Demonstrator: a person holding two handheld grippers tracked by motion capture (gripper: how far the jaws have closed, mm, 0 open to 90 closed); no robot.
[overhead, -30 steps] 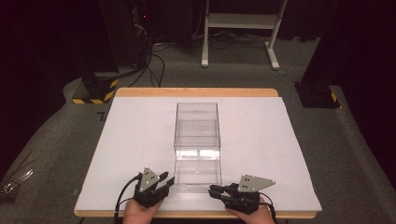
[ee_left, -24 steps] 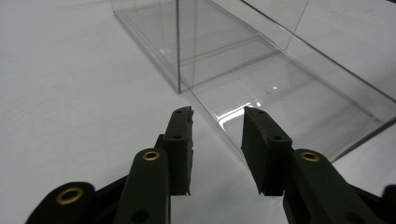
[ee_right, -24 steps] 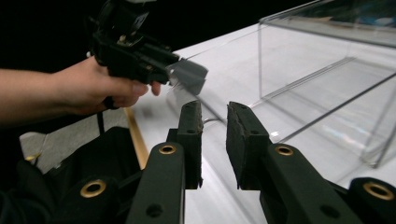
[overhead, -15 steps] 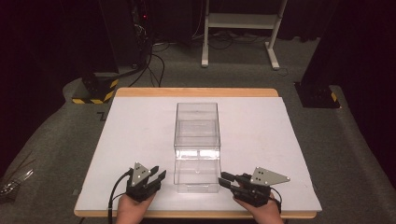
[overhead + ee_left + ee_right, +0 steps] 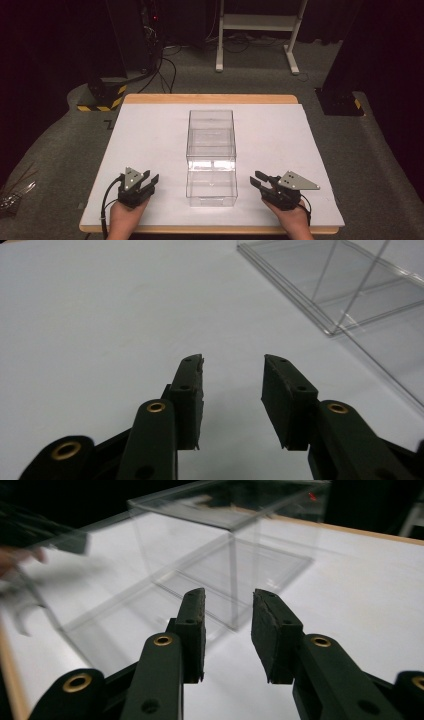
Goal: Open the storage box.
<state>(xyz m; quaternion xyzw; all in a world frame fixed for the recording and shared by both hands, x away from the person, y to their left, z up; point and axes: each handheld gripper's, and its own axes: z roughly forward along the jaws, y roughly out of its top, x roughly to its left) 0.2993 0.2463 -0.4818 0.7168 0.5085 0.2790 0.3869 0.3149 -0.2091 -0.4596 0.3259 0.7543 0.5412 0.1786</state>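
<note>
Black two-jaw grippers sit low at the near edge of a white table top [image 5: 150, 135], one in each of a person's hands, with nothing between their jaws. At the near left, the left gripper [image 5: 148, 181] rests just above the surface, its jaws apart and empty, a cable [image 5: 104, 200] trailing back past the left hand [image 5: 124, 220]; in the left gripper view its pads [image 5: 192, 390] frame bare white surface, with the box's clear edge off to the upper right. At the near right, the right gripper [image 5: 256, 180], topped by a grey three-cornered plate [image 5: 297, 181], is held by the right hand [image 5: 295, 222] with jaws likewise parted and gripping nothing; the right gripper view looks between them toward a corner of the box. Between the two grippers and apart from both stands a clear plastic box [image 5: 211, 157], long and rectangular, running away from the person along the middle of the table. Beyond the table's wooden far edge [image 5: 210, 98] lie a grey floor, black cables [image 5: 165, 65] and a white metal frame [image 5: 255, 35] against a dark background.
</note>
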